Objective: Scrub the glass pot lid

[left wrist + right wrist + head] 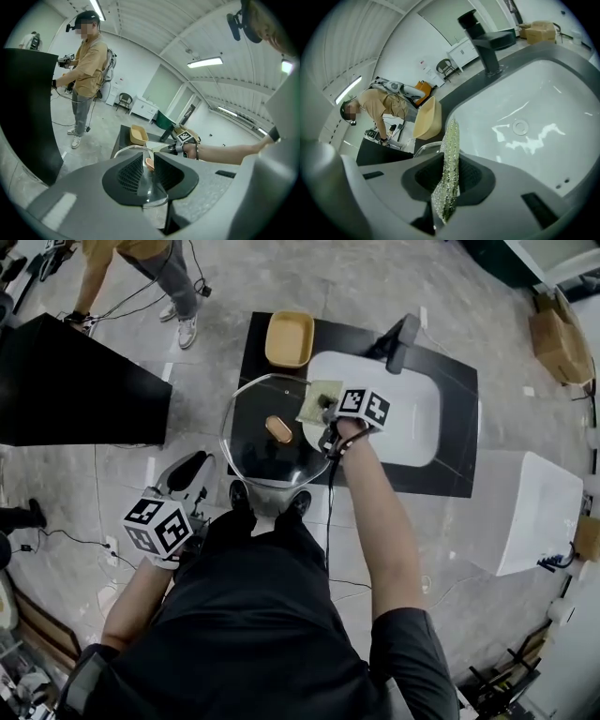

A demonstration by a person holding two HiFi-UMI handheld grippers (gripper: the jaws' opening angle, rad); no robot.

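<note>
The glass pot lid (pixel 262 451) with a tan knob (pixel 278 428) is held level in front of the sink, above the counter's near edge. My left gripper (pixel 204 463) is shut on its near left rim; in the left gripper view the glass (pixel 140 151) runs out between the jaws of the left gripper (pixel 148 171). My right gripper (pixel 328 418) is shut on a green scrub pad (pixel 319 399), which lies against the lid's far right rim. In the right gripper view the pad (pixel 450 140) stands edge-on between the jaws of the right gripper (pixel 449 178), with the lid's rim (pixel 424 147) just behind.
A white sink (pixel 412 427) sits in a black counter (pixel 450 470), with a black faucet (pixel 398 341) behind it and a yellow basin (pixel 289 338) to its left. A black table (pixel 75 381) and a person (pixel 141 268) are at the left, a white box (pixel 530 512) at the right.
</note>
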